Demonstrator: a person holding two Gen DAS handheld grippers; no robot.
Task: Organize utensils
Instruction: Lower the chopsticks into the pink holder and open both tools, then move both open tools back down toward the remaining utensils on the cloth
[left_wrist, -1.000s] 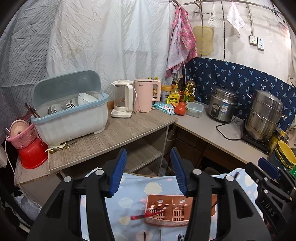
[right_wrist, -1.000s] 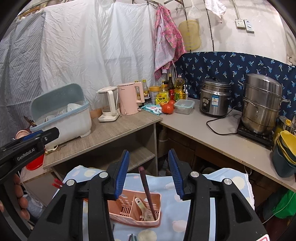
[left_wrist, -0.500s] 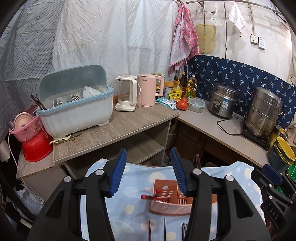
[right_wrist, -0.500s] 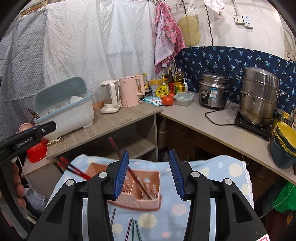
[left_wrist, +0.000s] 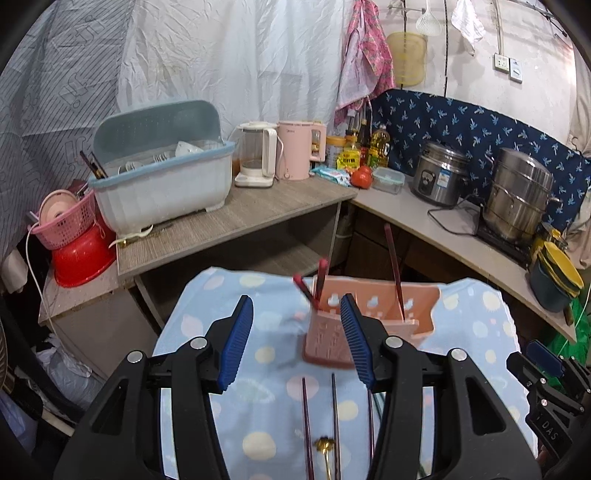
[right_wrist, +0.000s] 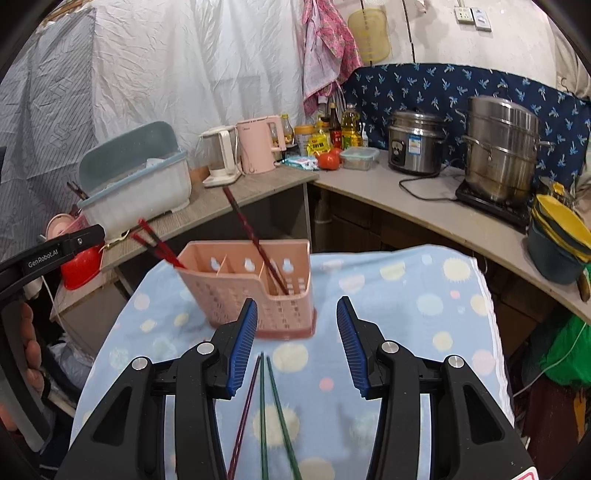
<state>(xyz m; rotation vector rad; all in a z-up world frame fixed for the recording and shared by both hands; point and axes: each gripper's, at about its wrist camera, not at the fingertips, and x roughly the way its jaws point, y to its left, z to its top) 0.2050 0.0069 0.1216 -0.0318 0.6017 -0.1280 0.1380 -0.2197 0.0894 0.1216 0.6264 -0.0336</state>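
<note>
A pink slotted utensil caddy (left_wrist: 373, 314) (right_wrist: 251, 291) stands on a blue dotted cloth (left_wrist: 258, 354) (right_wrist: 406, 314). Red chopsticks (right_wrist: 157, 243) stick out of its left compartment and a dark chopstick (right_wrist: 255, 240) leans in its right one. Several loose chopsticks (left_wrist: 334, 417) (right_wrist: 264, 413) and a gold spoon (left_wrist: 325, 448) lie on the cloth before the caddy. My left gripper (left_wrist: 297, 341) is open and empty, just short of the caddy. My right gripper (right_wrist: 297, 343) is open and empty above the loose chopsticks.
Behind the cloth is a wooden counter (left_wrist: 236, 218) with a dish drainer box (left_wrist: 162, 184), kettles (left_wrist: 273, 155) and bottles. A rice cooker (left_wrist: 439, 177) and steel pot (left_wrist: 517, 199) stand on the right counter. Bowls (right_wrist: 561, 236) sit at right.
Both grippers have pulled back and tilted down, so the caddy sits further up in the views and more of the loose chopsticks on the cloth has come into sight. Both stayed open.
</note>
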